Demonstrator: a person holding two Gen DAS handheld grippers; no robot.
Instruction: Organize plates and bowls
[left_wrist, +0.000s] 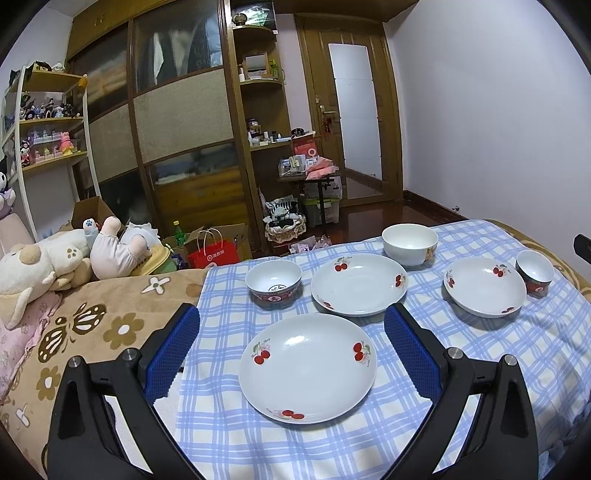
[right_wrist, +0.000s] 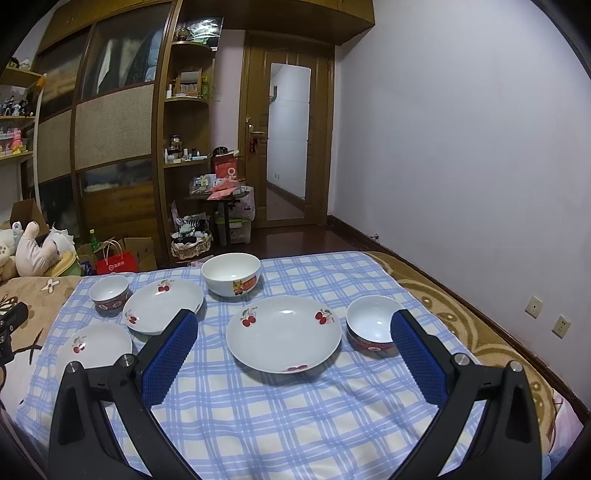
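Three white cherry-print plates lie on a blue checked cloth (left_wrist: 480, 369): a near plate (left_wrist: 307, 367), a middle plate (left_wrist: 358, 283) and a right plate (left_wrist: 484, 286). A red-patterned bowl (left_wrist: 273, 281) stands at the left, a white bowl (left_wrist: 409, 243) at the back, and a small red-patterned bowl (left_wrist: 534, 270) at the far right. My left gripper (left_wrist: 291, 317) is open and empty, over the near plate. My right gripper (right_wrist: 293, 323) is open and empty, above the right plate (right_wrist: 283, 333), with the small bowl (right_wrist: 373, 328) by its right finger. The white bowl (right_wrist: 231, 274) stands behind.
The cloth covers a bed with a brown flowered blanket (left_wrist: 85, 332). Stuffed toys (left_wrist: 55, 258) lie at the left. A red paper bag (left_wrist: 212, 254) and boxes stand on the floor beyond the bed's far edge. A wall (right_wrist: 461, 147) runs along the right side.
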